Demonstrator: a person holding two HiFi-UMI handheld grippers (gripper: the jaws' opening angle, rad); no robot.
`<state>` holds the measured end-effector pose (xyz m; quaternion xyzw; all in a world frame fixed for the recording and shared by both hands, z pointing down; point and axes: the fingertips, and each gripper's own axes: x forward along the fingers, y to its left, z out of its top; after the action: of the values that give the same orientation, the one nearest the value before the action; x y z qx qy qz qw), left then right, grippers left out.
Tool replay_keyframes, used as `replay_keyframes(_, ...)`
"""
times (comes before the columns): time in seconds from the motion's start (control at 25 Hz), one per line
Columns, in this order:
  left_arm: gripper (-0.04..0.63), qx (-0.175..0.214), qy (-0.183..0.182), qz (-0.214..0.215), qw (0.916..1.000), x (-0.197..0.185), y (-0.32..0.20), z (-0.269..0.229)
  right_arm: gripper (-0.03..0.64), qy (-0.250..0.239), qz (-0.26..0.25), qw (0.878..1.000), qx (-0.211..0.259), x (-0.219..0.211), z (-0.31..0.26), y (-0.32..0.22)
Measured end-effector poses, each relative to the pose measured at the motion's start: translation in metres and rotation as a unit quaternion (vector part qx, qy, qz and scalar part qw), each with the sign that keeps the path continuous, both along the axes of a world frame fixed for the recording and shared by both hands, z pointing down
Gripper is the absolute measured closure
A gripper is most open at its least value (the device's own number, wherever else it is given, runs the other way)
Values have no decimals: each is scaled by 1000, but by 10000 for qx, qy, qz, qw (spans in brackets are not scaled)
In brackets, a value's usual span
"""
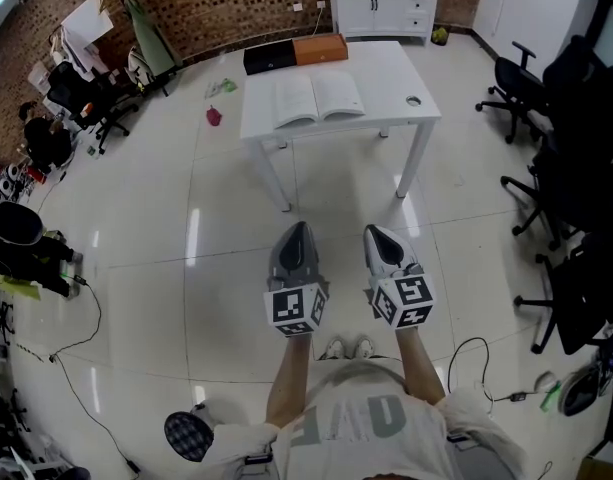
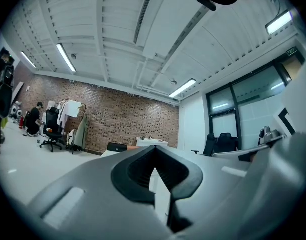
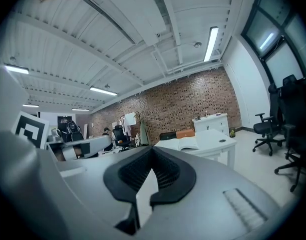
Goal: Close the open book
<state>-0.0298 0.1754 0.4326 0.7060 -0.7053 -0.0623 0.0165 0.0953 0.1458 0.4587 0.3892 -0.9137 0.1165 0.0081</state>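
The open book (image 1: 317, 99) lies flat with its pages up on the white table (image 1: 396, 78) across the room; in the right gripper view the open book (image 3: 185, 144) shows on the table's near edge. Both grippers are held out over the floor, well short of the table. My left gripper (image 1: 296, 230) is shut with nothing in it, its jaws meeting at the tip (image 2: 153, 148). To its right, my right gripper (image 1: 376, 232) also has its jaws closed together (image 3: 153, 149) and holds nothing.
A black box (image 1: 269, 57) and an orange box (image 1: 320, 49) sit at the table's far edge, a small ring (image 1: 413, 100) near its right edge. A white cabinet (image 1: 381, 3) stands behind. Office chairs (image 1: 526, 78) line the right, and clutter and chairs (image 1: 76, 98) the left. Cables (image 1: 81, 318) lie on the floor.
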Motion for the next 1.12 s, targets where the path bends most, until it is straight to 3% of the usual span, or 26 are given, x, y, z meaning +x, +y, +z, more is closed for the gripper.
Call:
replay_keyframes(0.32,581,-131,285,-245,9992,-4,9,21,612,15,-226,9991,-344,5,36,4)
replay_keyframes(0.52,581,-291,421,-409,9979,-22,-21,41,612,71,-481,9977,-465,-16,52,-28)
replay_keyframes(0.84,581,-38,361,-355,9987,-83,-153,35,612,61,-381,9988,-316,-71,50,-158)
replay_keyframes(1.12,581,329,580,-175,9976,-151,-272,-1,612,122,-78,9998,-118,-124,17,-265)
